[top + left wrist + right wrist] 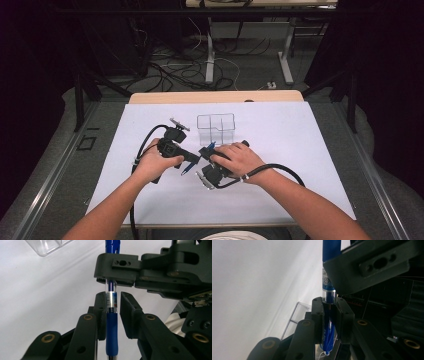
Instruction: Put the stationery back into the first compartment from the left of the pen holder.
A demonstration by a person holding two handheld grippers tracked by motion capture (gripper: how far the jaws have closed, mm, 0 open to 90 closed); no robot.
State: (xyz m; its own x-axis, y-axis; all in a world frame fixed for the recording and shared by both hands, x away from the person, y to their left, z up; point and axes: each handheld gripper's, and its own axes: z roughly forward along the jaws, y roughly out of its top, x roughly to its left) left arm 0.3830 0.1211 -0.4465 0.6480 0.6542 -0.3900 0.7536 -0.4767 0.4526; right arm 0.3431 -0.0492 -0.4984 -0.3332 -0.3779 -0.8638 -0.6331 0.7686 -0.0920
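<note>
The right hand-held gripper [329, 303] is clenching a blue pen [329, 277] mid-tabletop while the left hand-held gripper [112, 298], jaws parted around it, is positioning for a handover near the clear organizer [216, 127].

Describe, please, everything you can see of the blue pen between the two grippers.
The pen is slim, with a dark blue grip sleeve, a clear barrel section bearing a printed label, and a silver tip end. It looks plastic. It spans both grippers above the white table sheet. The right gripper is clamped on it; the left gripper stands slightly open, one jaw against the barrel, the other just apart.
</note>
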